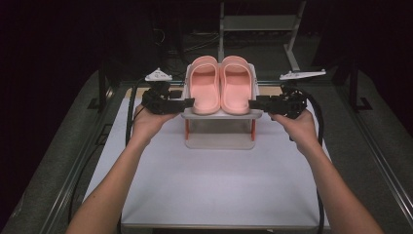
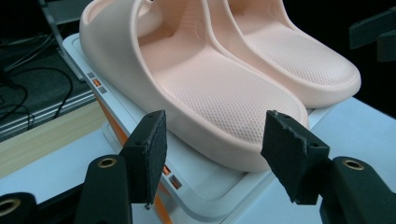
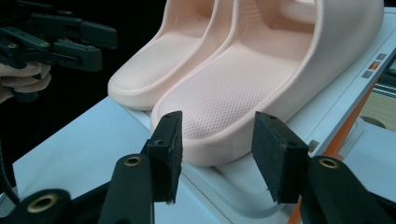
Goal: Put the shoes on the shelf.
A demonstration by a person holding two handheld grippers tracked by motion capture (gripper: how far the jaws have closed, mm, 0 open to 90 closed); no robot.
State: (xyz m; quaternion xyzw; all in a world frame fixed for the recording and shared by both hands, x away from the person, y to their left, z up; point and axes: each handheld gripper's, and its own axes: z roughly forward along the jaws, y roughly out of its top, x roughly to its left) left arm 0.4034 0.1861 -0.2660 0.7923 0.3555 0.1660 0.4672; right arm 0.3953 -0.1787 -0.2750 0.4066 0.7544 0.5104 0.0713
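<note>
Overhead forward, claw views close, sharing slippers [image 1: 220, 83]

Room's really dark all around. White table [image 1: 219, 195] is the one lit spot, with a metal frame [image 1: 292, 34] behind it and loose cables [image 1: 195, 44] across the floor [image 1: 58, 146] back there.

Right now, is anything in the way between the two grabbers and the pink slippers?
Nothing visible is. The left gripper points at the left slipper and the right gripper at the right slipper, both with jaws open and not touching. The slippers sit side by side on a white rack.
</note>
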